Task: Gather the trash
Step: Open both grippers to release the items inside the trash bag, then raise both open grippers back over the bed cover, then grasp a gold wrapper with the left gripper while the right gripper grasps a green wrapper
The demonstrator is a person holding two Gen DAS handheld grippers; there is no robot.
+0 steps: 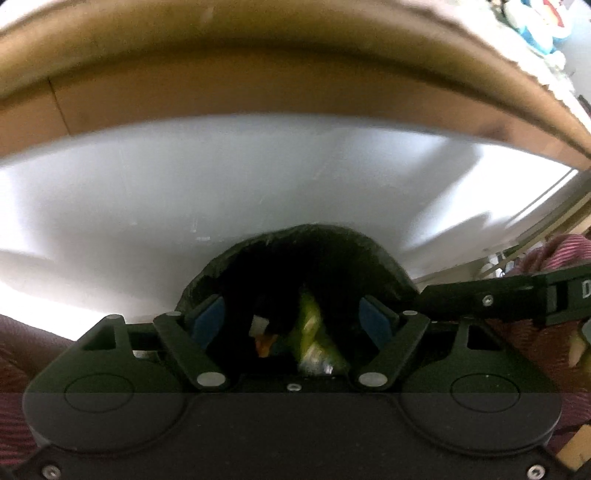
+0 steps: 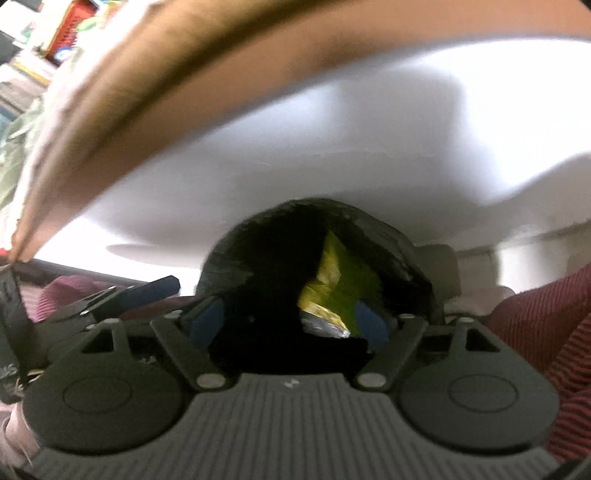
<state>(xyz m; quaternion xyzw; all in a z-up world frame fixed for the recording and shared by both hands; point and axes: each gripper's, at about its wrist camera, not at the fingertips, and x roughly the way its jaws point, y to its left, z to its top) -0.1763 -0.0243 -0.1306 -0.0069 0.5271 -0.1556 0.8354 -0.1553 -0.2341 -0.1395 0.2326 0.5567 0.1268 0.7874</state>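
Both the left gripper [image 1: 295,317] and right gripper [image 2: 291,317] hang released above the black bin bag [image 1: 295,251], letting the green wrapper [image 2: 332,291] rest inside.

A white tabletop [image 1: 258,177] catches bright light, with soft shadows lying across it. A brown cardboard wall [image 1: 258,85] stands along its far edge. Beyond that wall, at the picture corners, blurred colourful clutter [image 2: 55,33] shows.

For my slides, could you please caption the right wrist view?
Open right gripper above a black trash bag holding a yellow-green wrapper, white table beyond.
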